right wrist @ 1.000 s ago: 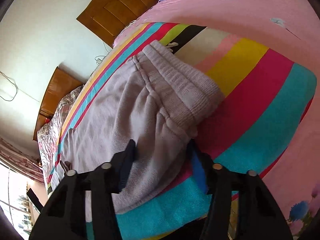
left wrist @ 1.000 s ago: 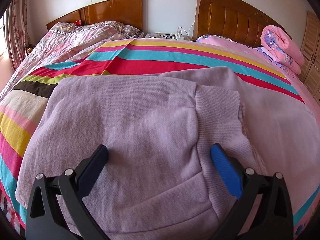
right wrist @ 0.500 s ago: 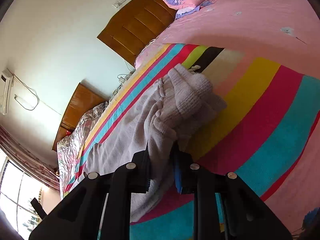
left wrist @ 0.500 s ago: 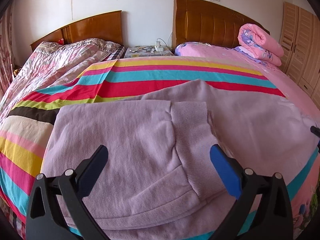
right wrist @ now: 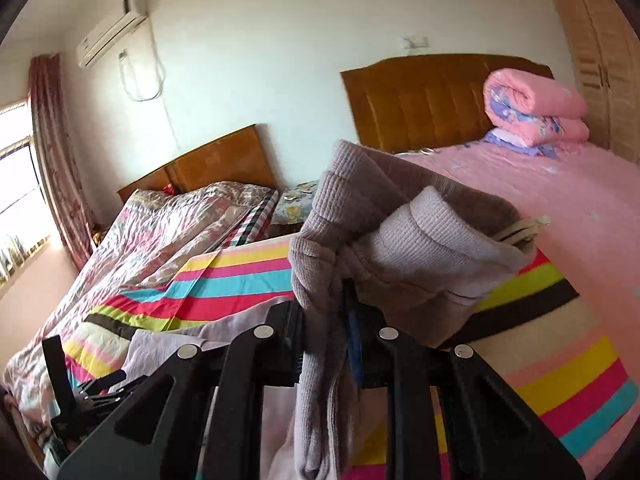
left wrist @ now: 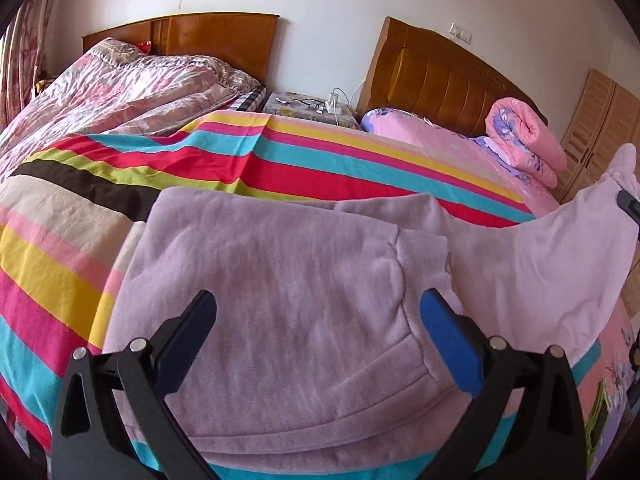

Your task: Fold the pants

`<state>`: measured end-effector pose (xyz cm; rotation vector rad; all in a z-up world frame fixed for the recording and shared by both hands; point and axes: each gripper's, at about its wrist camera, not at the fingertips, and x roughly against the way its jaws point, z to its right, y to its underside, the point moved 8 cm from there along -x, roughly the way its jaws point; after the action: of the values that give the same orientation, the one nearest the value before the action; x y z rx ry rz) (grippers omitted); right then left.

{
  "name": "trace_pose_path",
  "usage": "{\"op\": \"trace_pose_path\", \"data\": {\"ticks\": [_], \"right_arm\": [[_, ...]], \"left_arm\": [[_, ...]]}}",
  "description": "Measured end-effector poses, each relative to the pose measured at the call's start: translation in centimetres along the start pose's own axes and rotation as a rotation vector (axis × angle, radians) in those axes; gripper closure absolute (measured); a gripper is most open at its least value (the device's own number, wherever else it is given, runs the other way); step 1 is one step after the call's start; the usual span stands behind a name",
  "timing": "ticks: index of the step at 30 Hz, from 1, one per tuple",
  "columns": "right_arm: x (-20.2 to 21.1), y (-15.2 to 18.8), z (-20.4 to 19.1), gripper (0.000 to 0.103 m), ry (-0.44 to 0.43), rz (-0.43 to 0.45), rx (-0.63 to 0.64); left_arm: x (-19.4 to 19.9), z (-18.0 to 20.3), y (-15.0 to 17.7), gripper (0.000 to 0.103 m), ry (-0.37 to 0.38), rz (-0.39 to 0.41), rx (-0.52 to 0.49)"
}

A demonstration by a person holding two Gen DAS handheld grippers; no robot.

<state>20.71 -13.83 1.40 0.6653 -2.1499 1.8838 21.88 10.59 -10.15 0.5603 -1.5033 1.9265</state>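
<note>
Lifting with your right gripper (right wrist: 324, 344) clamped on the pants (right wrist: 400, 240) risks slippage. Your left gripper (left wrist: 320, 344), spread open, holds nothing down.

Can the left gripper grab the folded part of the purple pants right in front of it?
Probably yes. The left gripper is open, its fingers on either side of the pants on the striped blanket, with nothing between. The right gripper holds the waistband end up, off to the side.

striped blanket (left wrist: 280, 168) clear beyond pants (left wrist: 280, 280), apparently
</note>
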Motion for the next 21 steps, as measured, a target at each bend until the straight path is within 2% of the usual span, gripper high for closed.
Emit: {"op": "trace_pose_path", "data": {"ticks": [3,5,7,10,11,13,14,16,18,19,20,21], "right_arm": [[-2.4,1.4,-9.1,0.082,-0.117,-0.039,0.217],[-4.2,4.4,-14.2,0.082,-0.178,-0.096,0.338],[-6.3,8.8,-17.8,0.083,-0.229,-0.183,0.433],[-9.0,15.5,-19.5,0.083,-0.265,-0.339,0.487],[-9.1,16.4,-19.2,0.082,-0.262,-0.339,0.488],[-8.5,16.2,-18.8,0.082,-0.276,-0.309,0.487],[-8.2,16.0,-18.8,0.079,-0.299,-0.311,0.482],[-7.6,15.3,-18.5,0.075,-0.348,-0.338,0.478],[-6.9,13.9,-18.6,0.071,-0.421,-0.362,0.420],[-6.1,13.1,-18.5,0.059,-0.504,-0.380,0.359],[-5.2,12.3,-18.5,0.036,-0.557,-0.378,0.311],[-4.4,11.6,-18.8,0.027,-0.581,-0.358,0.294]], "left_arm": [[1.4,-3.8,-0.8,0.001,0.045,0.018,0.140],[2.1,-6.1,-0.8,0.001,0.101,0.017,0.232],[2.4,-7.8,-0.3,0.001,0.155,0.001,0.296],[2.7,-9.4,0.6,0.001,0.181,-0.016,0.330],[2.8,-9.6,0.8,0.001,0.189,-0.024,0.334],[3.2,-9.5,0.9,0.002,0.217,-0.035,0.328],[3.4,-9.2,0.8,0.001,0.235,-0.041,0.315],[3.5,-8.2,0.7,0.001,0.254,-0.040,0.285],[3.5,-7.4,0.8,0.001,0.266,-0.047,0.268],[3.3,-7.1,0.9,0.001,0.278,-0.051,0.263],[3.2,-6.8,1.0,0.001,0.292,-0.056,0.262],[2.9,-6.5,1.2,0.001,0.304,-0.067,0.264]]}}
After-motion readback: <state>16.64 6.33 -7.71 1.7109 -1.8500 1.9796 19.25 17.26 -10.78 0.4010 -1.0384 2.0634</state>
